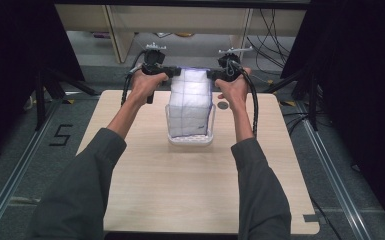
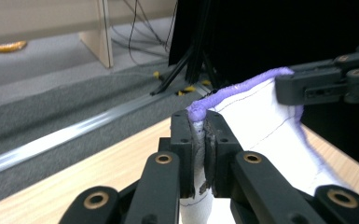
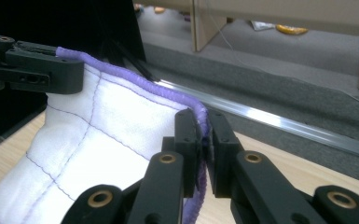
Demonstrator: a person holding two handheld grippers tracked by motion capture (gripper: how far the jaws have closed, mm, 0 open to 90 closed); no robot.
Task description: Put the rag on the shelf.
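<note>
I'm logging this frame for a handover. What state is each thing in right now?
White cloth: held up by its purple-edged top corners, hanging into the basket.
Left gripper: shut on a cloth corner.
Right gripper: shut on the other corner.
Clear basket: upright on the table, with the cloth's lower part inside.

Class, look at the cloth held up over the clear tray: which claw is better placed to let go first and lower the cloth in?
Neither clearly: the left claw and right claw each pinch a top corner of the cloth, level, straight above the tray.
</note>
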